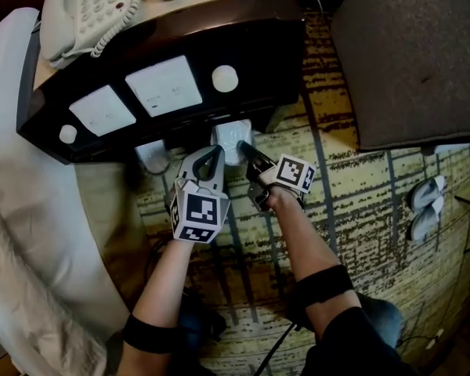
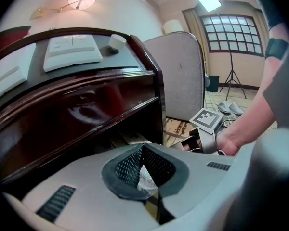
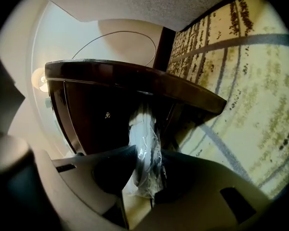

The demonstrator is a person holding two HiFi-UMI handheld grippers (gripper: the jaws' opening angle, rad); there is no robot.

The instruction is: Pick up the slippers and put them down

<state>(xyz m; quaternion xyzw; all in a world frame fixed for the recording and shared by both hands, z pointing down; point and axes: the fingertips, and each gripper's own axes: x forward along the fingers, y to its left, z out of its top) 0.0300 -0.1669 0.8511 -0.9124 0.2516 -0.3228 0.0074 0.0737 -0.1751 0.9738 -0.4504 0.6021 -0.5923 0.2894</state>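
Under the dark nightstand [image 1: 243, 45], both claws hold one slipper packet [image 1: 229, 141], white slippers in crinkled clear film. The right claw [image 1: 243, 147] clamps the packet's body. The left claw [image 1: 211, 155], fully closed, pinches the film. Striped yellow carpet [image 1: 360, 233] lies beneath. Two loose slippers [image 1: 427, 206] lie well apart, rightward. One telephone [image 1: 86, 10] occupies the tabletop.

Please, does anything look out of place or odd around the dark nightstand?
Yes. A white slipper pack in crinkled clear plastic sticks out from under the dark wooden nightstand, pinched by both the left gripper and right gripper. A loose pair of white slippers lies apart on the patterned carpet.
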